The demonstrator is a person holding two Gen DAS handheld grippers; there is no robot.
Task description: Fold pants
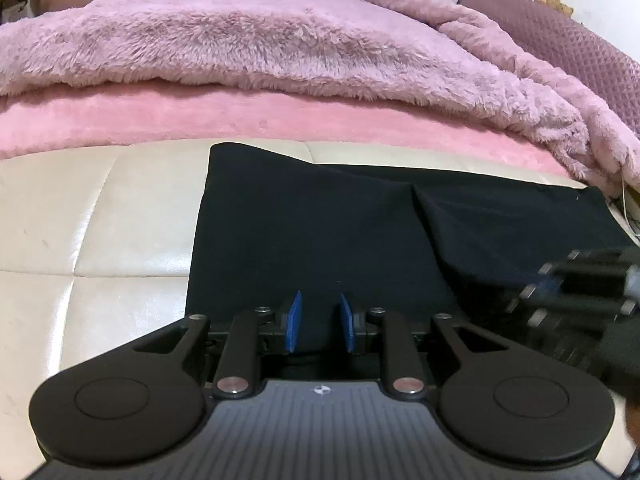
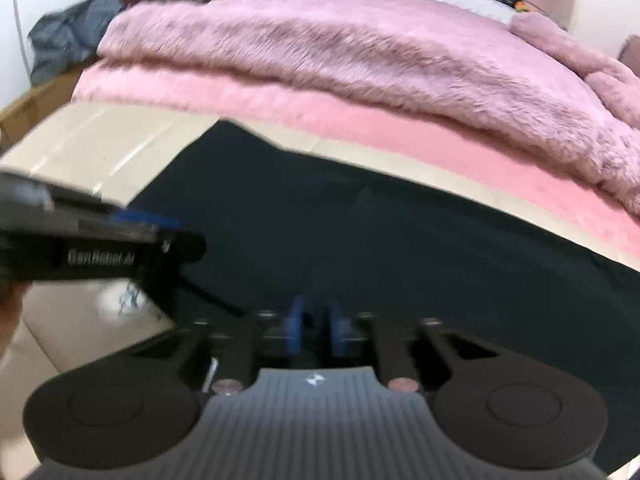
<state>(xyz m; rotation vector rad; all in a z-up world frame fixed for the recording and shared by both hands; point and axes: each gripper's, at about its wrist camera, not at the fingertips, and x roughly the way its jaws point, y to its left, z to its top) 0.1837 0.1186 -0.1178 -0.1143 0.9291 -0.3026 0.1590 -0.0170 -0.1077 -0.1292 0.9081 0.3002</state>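
Black pants [image 1: 320, 232] lie flat on a cream padded bench [image 1: 100, 208], with a crease running down the middle. My left gripper [image 1: 320, 320] sits at the near edge of the pants, its blue pads [image 1: 295, 320] a little apart with nothing between them. My right gripper [image 2: 316, 328] is over the pants [image 2: 400, 248] further right, blurred, pads slightly apart and empty. The right gripper shows blurred at the right in the left wrist view [image 1: 580, 292]. The left gripper shows at the left in the right wrist view [image 2: 100, 244].
A bed with a pink sheet [image 1: 280, 116] and a fluffy mauve blanket [image 1: 260, 40] runs behind the bench. A purple quilted cushion [image 1: 560, 40] lies at the back right. Dark clothing [image 2: 68, 36] and a cardboard box [image 2: 36, 104] sit at the left.
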